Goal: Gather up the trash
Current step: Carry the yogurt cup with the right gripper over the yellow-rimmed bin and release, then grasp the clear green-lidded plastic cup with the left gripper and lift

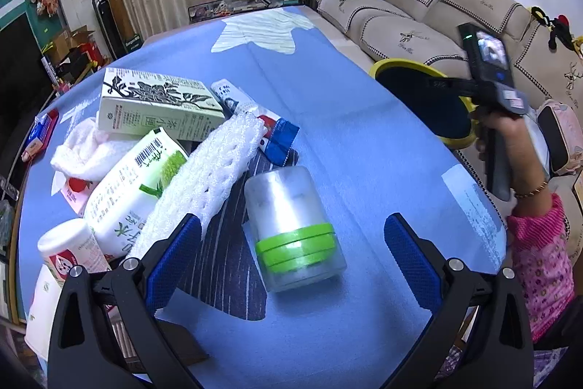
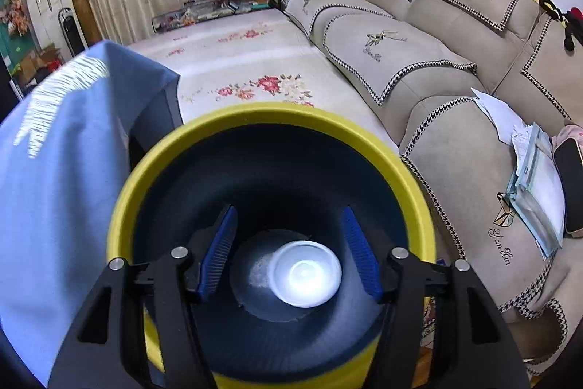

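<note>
A clear plastic jar with green bands lies on the blue tablecloth, between the fingers of my open left gripper. A trash pile sits left of it: a tea box, a white-green bottle, foam netting, a small white tub. My right gripper is open and empty, held over the yellow bin. A white round lid lies on the bin's bottom. The bin also shows in the left wrist view.
A beige sofa stands right of the bin, with papers on its seat. A floral floor mat lies beyond the bin. The table's right edge is beside the bin.
</note>
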{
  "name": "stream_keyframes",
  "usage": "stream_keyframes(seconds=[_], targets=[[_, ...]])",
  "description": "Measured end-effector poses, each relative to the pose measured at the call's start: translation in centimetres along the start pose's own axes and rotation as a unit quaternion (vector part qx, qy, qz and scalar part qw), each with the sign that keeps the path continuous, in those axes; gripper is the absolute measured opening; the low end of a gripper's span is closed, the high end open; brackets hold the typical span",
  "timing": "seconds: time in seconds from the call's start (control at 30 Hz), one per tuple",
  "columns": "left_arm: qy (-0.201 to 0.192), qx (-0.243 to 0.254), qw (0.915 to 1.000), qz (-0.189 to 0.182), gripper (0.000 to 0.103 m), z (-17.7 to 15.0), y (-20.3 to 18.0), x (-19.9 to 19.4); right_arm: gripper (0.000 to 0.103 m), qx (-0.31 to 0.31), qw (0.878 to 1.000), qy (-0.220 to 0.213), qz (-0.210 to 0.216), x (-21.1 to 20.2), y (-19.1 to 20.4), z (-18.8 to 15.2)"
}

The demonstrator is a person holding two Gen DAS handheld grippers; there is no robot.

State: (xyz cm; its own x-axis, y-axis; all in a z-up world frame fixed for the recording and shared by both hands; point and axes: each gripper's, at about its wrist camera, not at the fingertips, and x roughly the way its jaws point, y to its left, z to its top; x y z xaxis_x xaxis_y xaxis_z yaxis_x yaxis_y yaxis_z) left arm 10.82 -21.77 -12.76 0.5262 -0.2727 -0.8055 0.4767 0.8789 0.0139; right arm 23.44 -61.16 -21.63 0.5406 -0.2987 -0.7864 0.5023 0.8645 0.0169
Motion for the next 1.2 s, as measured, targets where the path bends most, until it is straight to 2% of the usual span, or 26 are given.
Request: stream_keyframes(seconds=[0.23, 0.43, 0.53, 0.57, 0.6, 0.67, 0.83, 1.0, 1.2], targets=[[0.019, -0.004, 0.9997, 0.012, 0.097, -0.2, -0.2, 1.8, 0.066, 0.005, 0.999, -0.044, 0.023, -5.4, -0.6, -1.2], [0.032, -0.023, 0.9991, 0.016, 0.084, -0.2, 0.0, 2.8, 0.068, 0.011, 0.997, -0.063, 0.048, -8.4, -1.0, -2.5], [0.034, -0.033, 0.9987, 0.021, 0.073, -0.2, 0.3, 2.9, 0.068, 0.017, 0.996, -0.064, 0.057, -9.4, -1.2, -3.5], [0.033, -0.037, 0.9985, 0.024, 0.067, -0.1, 0.5, 3.0, 0.069, 0.019, 0.996, -0.063, 0.06, -9.4, -1.4, -3.8], [0.034, -0.04, 0.9984, 0.022, 0.059, -0.2, 0.6, 3.0, 0.069, 0.023, 0.996, -0.062, 0.064, -9.6, -1.5, -4.1], [0.041, -0.05, 0.9979, 0.006, 0.051, -0.2, 1.0, 3.1, 0.069, 0.03, 0.995, -0.061, 0.068, -9.9, -1.8, -4.5], [0.042, -0.038, 0.9984, -0.007, 0.05, -0.5, 1.1, 2.0, 0.069, 0.04, 0.995, -0.058, 0.076, -10.3, -2.4, -5.4], [0.014, -0.021, 0.9994, -0.024, 0.05, -0.5, 0.8, -0.8, 0.069, 0.05, 0.994, -0.059, 0.078, -10.4, -2.7, -5.6], [0.0, -0.007, 0.999, -0.043, 0.05, 0.6, 0.3, -3.1, 0.069, 0.052, 0.994, -0.055, 0.083, -10.3, -2.8, -6.0]])
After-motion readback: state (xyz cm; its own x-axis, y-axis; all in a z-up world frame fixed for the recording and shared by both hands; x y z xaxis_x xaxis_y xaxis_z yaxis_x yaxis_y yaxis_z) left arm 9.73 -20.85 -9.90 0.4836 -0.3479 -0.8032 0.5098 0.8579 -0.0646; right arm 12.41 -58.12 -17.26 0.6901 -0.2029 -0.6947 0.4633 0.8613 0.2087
